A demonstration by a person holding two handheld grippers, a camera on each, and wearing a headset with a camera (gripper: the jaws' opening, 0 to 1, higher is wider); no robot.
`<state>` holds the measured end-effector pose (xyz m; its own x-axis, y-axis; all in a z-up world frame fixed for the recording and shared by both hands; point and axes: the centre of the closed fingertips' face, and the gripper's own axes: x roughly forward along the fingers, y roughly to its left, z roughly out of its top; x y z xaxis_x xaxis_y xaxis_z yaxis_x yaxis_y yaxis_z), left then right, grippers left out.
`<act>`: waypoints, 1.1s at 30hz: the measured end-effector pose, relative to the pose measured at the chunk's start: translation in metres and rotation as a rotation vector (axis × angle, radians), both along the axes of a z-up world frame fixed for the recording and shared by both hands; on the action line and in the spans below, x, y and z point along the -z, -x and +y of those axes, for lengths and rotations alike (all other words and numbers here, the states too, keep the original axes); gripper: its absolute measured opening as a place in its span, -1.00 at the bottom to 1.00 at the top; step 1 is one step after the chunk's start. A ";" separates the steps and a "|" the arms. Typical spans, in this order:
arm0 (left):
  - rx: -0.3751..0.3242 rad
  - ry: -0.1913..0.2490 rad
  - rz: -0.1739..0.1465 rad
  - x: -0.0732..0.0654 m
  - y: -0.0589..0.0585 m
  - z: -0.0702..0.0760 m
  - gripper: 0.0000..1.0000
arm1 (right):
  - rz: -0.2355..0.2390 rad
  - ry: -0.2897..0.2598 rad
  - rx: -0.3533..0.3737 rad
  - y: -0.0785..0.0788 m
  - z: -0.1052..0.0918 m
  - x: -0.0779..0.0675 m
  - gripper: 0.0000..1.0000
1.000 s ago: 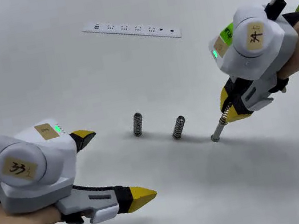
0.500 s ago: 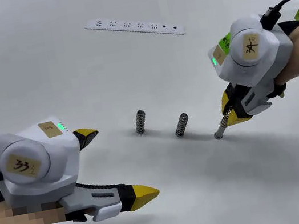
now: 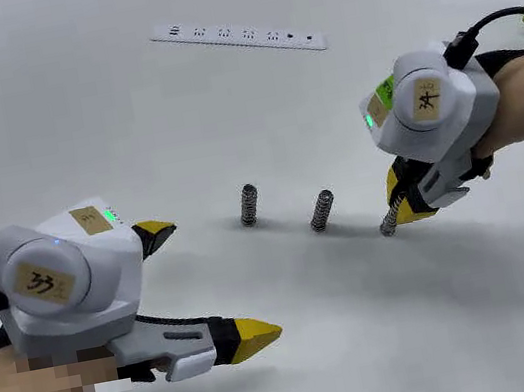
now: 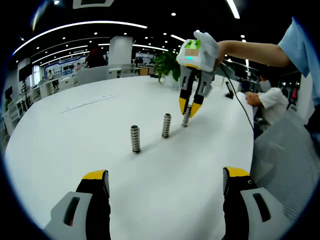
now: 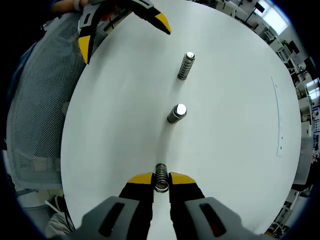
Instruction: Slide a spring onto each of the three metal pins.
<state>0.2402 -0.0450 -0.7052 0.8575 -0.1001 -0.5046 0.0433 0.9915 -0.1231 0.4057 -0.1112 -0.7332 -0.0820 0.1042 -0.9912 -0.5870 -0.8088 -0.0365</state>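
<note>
Table: the white table [image 3: 74,107], our whole work surface.
Change: the right gripper [image 3: 403,209] has sunk towards the table, swinging the third spring [image 5: 161,172] from a slant to nearly upright.
Meaning: we judge the last pin almost stood up, in line with the near sprung pin [image 3: 321,210] and the far sprung pin [image 3: 249,203].
Left gripper [image 3: 211,281]: jaws spread, empty, hovering well apart from the pins.
Right gripper: clenched on the third spring, pointing steeply down.

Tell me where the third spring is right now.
The third spring sits clamped between the right tool's yellow tips, at the right end of the row in the head view, beside the middle spring.
</note>
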 end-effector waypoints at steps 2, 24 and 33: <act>0.001 0.001 0.001 0.000 0.000 0.000 0.92 | -0.001 0.000 -0.002 0.001 0.000 0.001 -0.75; 0.007 0.007 0.009 0.003 0.000 -0.001 0.92 | 0.011 -0.001 0.009 0.002 0.001 0.010 -0.66; 0.006 0.000 0.006 0.002 0.001 0.000 0.92 | 0.049 -0.083 0.054 0.006 0.003 0.002 0.11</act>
<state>0.2394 -0.0454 -0.7076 0.8536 -0.1051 -0.5101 0.0486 0.9912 -0.1230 0.4002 -0.1082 -0.7353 -0.1218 0.1913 -0.9739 -0.6323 -0.7713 -0.0724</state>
